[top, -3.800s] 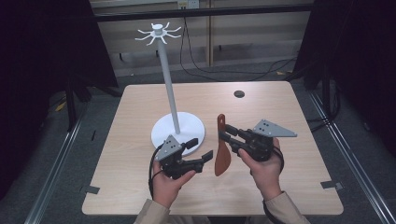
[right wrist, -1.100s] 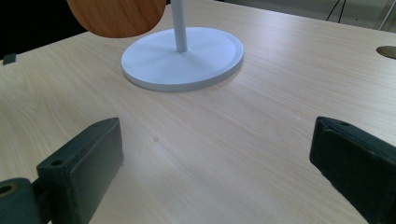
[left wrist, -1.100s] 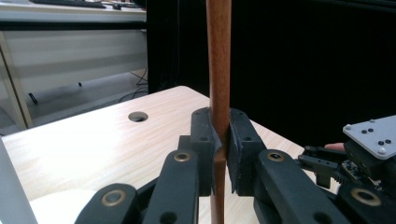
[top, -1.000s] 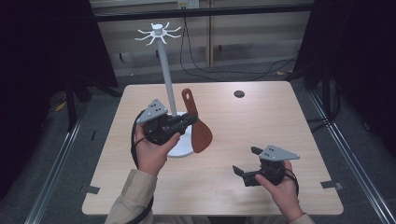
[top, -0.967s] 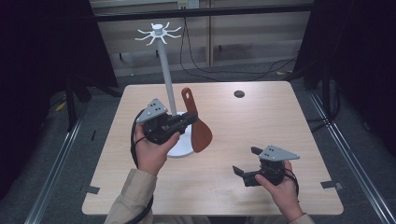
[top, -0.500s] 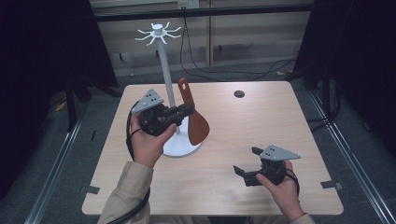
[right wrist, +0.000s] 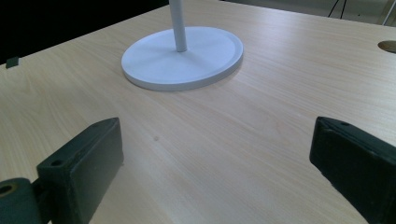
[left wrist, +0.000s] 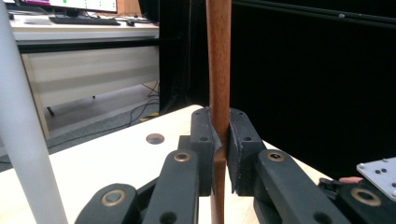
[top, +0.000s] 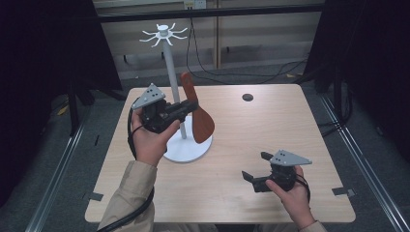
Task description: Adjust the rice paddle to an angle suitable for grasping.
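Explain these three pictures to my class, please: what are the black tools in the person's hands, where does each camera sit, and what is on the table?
No robot here: a person holds a hand-operated gripper in each hand. The high view looks down from above the person's side of the wooden table.

The left gripper is shut on a brown wooden spatula, held upright off the table, beside the pole of a white stand with hooks at its top. The left gripper view comes from a camera riding on that gripper: its two black jaws squeeze the spatula's handle.

The right gripper is open and holds nothing, low over the table. Its own camera looks between its spread jaws at the stand's round base.
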Demonstrator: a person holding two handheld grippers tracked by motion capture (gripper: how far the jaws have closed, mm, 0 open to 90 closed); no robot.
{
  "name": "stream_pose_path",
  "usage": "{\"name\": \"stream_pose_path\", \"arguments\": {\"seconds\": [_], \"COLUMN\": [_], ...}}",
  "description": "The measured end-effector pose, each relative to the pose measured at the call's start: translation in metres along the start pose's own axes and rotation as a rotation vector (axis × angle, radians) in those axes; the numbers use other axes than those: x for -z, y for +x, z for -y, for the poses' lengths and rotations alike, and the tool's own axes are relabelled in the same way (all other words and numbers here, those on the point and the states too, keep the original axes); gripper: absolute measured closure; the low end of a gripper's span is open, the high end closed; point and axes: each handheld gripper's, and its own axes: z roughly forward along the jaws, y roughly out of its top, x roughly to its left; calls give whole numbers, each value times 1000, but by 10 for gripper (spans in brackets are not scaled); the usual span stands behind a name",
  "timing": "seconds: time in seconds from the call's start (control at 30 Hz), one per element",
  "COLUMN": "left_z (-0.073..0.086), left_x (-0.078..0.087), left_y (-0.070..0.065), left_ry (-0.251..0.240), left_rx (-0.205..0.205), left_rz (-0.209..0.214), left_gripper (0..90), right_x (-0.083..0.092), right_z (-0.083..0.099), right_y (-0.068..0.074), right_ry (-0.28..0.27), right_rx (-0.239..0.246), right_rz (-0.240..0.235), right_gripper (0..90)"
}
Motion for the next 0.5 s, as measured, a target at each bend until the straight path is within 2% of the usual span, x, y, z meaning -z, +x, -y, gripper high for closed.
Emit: {"name": "stream_pose_path", "arguments": {"seconds": [0.37,0.4,0.5], "left_z": [-16,-17,-20], "left_x": [-2,-2,-2], "left_y": [6,7,11], "left_ry": [-28,-22,-27], "left_rx": [-5,-13,-3], "left_rz": [-14,-24,-35], "left_gripper": [827,827,828], "right_x": [1,1,1], "right_z": [-1,-1,-1], "right_y": [0,0,-1], "right_ry": [-2,-2,-5], "right_rx": [-1,0,1], "right_rz": [-3,-3,0], "right_gripper": [26,26,26]}}
